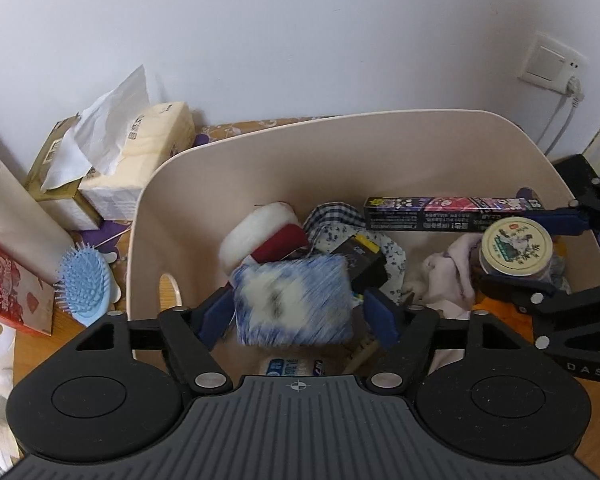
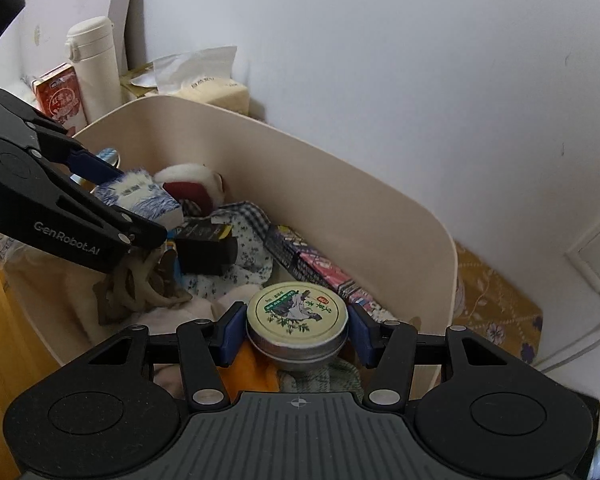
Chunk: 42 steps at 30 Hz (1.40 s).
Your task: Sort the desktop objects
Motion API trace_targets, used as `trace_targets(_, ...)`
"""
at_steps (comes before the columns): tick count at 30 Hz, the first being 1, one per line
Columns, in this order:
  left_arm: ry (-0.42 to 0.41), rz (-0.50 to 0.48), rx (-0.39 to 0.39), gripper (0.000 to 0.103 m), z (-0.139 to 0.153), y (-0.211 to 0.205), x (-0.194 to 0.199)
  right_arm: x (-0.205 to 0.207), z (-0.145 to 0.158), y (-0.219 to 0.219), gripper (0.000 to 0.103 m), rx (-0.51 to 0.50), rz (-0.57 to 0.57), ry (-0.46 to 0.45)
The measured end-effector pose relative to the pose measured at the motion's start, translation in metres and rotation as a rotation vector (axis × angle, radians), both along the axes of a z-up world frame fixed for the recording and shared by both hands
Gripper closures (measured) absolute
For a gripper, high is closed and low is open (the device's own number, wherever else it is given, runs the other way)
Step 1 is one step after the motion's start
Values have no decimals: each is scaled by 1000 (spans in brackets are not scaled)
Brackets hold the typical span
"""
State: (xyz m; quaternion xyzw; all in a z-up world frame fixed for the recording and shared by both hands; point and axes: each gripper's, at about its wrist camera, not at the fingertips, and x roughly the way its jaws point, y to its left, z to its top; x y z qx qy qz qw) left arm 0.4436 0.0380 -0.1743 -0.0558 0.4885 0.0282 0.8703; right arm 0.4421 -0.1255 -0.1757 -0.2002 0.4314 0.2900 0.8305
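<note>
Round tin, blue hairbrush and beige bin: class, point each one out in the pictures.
Round tin [image 2: 297, 308]: right wrist view, middle of its printed lid.
Blue hairbrush [image 1: 85, 283]: left wrist view, bristled head.
Beige bin [image 1: 260, 168]: left wrist view, bare inner back wall.

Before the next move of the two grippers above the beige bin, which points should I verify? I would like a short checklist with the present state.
1. Left gripper over the bin: ok.
2. Blue-white packet free of the left pads: ok, a gap shows beside it.
3. Right gripper over the bin: ok.
4. Round tin released: cannot tell, the pads stand very close on both sides.
5. Grippers clear of each other: ok.
</note>
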Motion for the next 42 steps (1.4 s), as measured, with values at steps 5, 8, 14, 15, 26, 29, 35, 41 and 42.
trace_targets(5, 17, 9, -35, 22, 0, 4, -2, -1, 6, -2, 39, 26, -26, 17)
trace_targets(8, 6, 11, -49, 22, 2, 3, -3, -2, 10, -2, 31, 33, -35, 11)
trace_targets(14, -24, 6, -66, 21, 18, 3, -10, -8, 23, -5, 23, 61, -72, -13)
trace_targets(15, -28, 5, -68, 21, 20, 3, -11, -9, 25, -6, 18, 67, -82, -15)
trace_targets(26, -85, -14, -42, 21, 49, -2, -36, -37, 53, -21, 11, 140, -233, -41)
trace_targets(29, -105, -20, -42, 21, 59, -3, -46, -47, 61, -24, 10, 151, -263, -55)
trace_targets(35, -133, -24, -36, 20, 79, -7, -69, -72, 76, -30, 3, 163, -301, -83)
trace_targets(41, -145, -19, -40, 20, 96, -14, -93, -96, 90, -41, 0, 171, -323, -105)
trace_targets(42, -146, -18, -38, 20, 98, -15, -97, -100, 91, -43, 0, 171, -325, -106)
